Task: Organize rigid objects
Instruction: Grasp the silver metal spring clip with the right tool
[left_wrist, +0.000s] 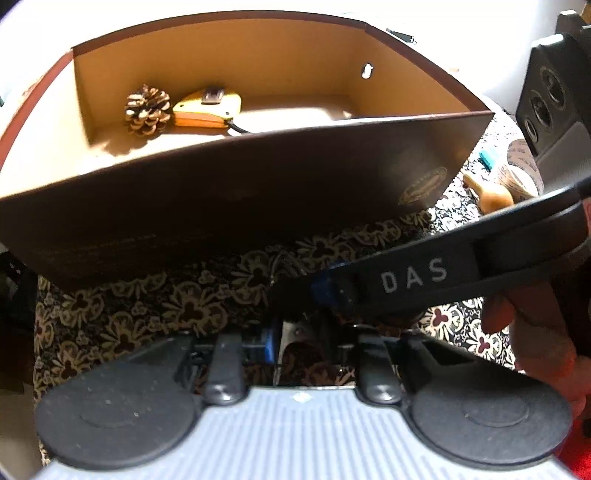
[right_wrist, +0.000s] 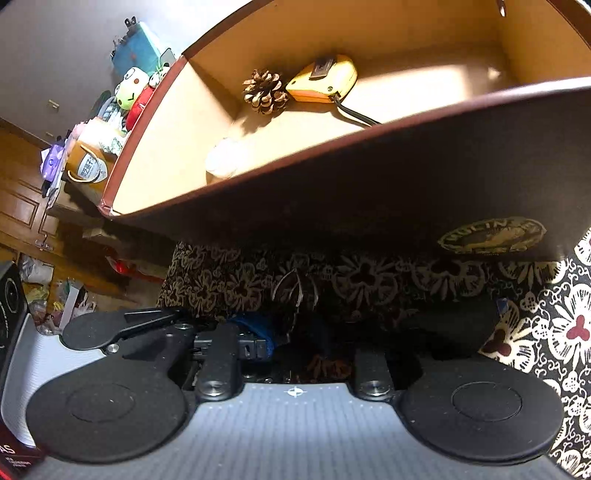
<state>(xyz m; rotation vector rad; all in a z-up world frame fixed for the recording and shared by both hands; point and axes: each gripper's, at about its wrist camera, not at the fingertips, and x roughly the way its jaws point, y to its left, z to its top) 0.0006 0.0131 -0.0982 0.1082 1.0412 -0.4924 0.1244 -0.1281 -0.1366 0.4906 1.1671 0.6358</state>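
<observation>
A brown cardboard box (left_wrist: 221, 192) (right_wrist: 332, 177) stands open on the flowered cloth, close in front of both grippers. Inside lie a pine cone (left_wrist: 147, 109) (right_wrist: 265, 90) and a yellow tape measure (left_wrist: 207, 109) (right_wrist: 321, 79); a white lump (right_wrist: 221, 162) shows only in the right wrist view. My right gripper (right_wrist: 295, 325) has its blue pads drawn together on a small wire-ring metal piece (right_wrist: 295, 291) just above the cloth. My left gripper (left_wrist: 295, 332) is drawn narrow, its tips dark. The right gripper (left_wrist: 317, 291) crosses over them from the right.
The person's hand (left_wrist: 535, 332) holds the right gripper. Right of the box sit a tan wooden figure (left_wrist: 491, 195), a printed cup and a black case (left_wrist: 546, 96). Plush toys (right_wrist: 133, 92) and clutter crowd a shelf to the left. The patterned cloth (right_wrist: 554, 332) shows at right.
</observation>
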